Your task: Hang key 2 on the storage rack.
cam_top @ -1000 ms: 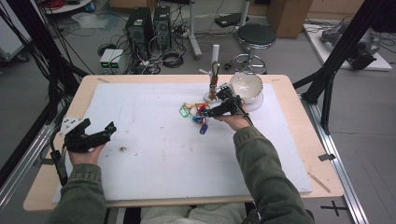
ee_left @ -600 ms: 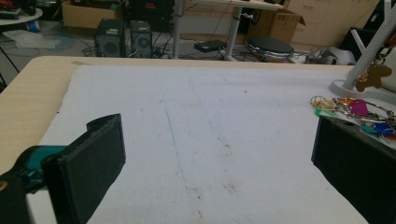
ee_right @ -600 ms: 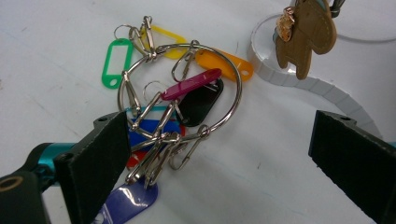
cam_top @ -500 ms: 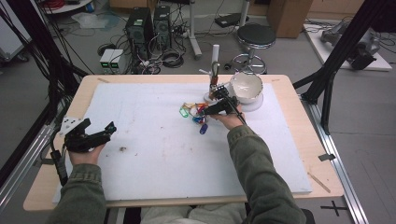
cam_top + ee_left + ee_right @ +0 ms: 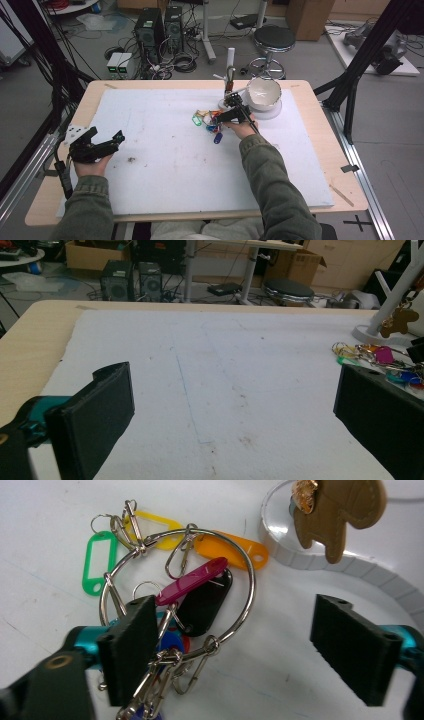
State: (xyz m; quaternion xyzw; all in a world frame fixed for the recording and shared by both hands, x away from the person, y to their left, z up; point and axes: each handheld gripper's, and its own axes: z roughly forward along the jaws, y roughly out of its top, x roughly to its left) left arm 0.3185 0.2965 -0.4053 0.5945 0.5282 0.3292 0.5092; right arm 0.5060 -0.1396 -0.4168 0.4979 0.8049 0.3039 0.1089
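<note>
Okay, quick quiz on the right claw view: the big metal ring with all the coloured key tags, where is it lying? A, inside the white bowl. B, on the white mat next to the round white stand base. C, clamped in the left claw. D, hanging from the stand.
B: the metal ring with its tags lies flat on the white mat, beside the round white stand base.

A light wooden table (image 5: 320, 130) stands on a grey floor (image 5: 390, 115), with a white mat (image 5: 165, 165) spread over most of its top. Beyond its far edge, two black computer towers (image 5: 160, 22) sit among tangled cables (image 5: 177, 62), beside a round black stool (image 5: 271, 37) with a chrome base. Cardboard boxes (image 5: 300, 262) stand farther back. Black frame struts (image 5: 370, 45) slant down at both sides of the table. The light is even and soft.
</note>
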